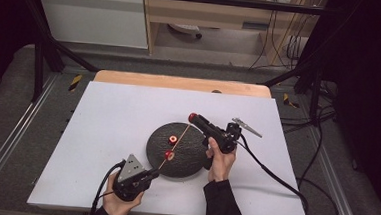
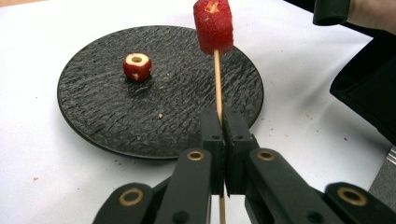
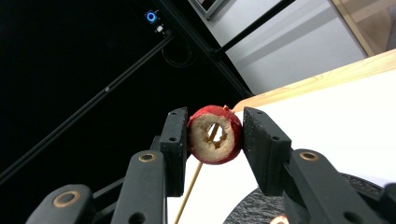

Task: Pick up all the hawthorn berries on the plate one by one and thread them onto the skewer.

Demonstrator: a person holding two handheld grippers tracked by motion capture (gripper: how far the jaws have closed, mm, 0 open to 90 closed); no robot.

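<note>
Left gripper (image 1: 150, 174), at the plate's (image 1: 192, 162) near rim: jaws clenched on the skewer (image 2: 217, 81) | right gripper (image 1: 194, 118), over the plate's far rim: jaws grasping a red ring (image 3: 215, 134) at the skewer's tip | second ring (image 2: 214, 25) threaded mid-skewer above the plate | third ring (image 2: 137, 66) lying on the plate | plate mid-desk (image 1: 107, 117)

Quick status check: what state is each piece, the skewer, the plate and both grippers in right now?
Left gripper: shut on the skewer, near its lower end.
Skewer: held slanting up over the plate, one piece threaded on it.
Threaded fruit piece: partway along the skewer, clear of the plate.
Right gripper: shut on a cored fruit ring.
Cored fruit ring: skewer tip inside its hole.
Loose fruit piece: resting on the plate.
Black plate: flat on the table.
</note>
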